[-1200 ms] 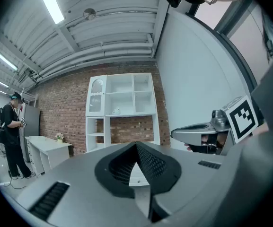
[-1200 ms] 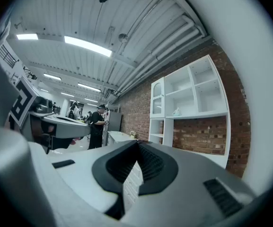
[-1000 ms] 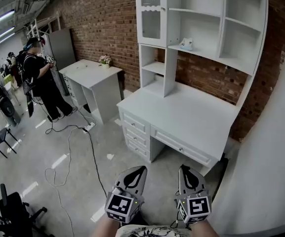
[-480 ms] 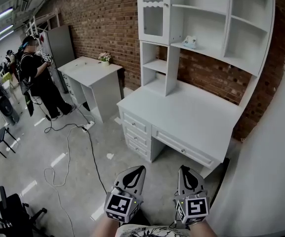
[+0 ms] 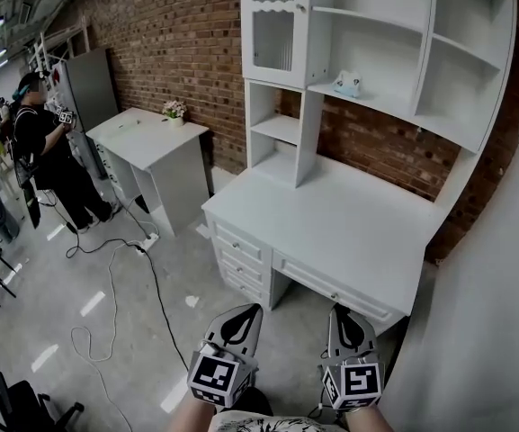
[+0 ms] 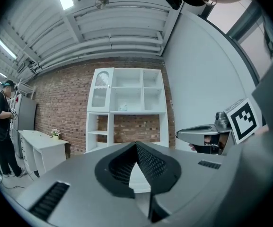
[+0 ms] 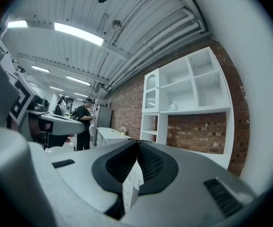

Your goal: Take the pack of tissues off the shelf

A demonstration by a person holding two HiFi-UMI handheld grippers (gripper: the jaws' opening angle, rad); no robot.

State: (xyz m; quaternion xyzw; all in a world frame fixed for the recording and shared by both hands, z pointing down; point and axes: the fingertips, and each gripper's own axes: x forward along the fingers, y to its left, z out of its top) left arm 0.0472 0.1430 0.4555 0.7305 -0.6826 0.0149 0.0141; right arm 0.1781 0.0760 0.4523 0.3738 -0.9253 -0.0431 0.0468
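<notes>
Both closed, empty, carried low: my left gripper [image 5: 251, 310], right gripper [image 5: 339, 313]. Nothing in reach yet, I judge: small pale tissue pack [image 5: 348, 84] sits well off on white wooden shelf [image 5: 403, 116].

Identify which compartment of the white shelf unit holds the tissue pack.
The wide middle compartment, right of the glass-door cabinet: the pale tissue pack sits there; other open compartments look bare.

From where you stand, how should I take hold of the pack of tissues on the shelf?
Grip the pack of tissues across its sides, coming from the open front of the shelf; a back panel and upright block the rest.
</notes>
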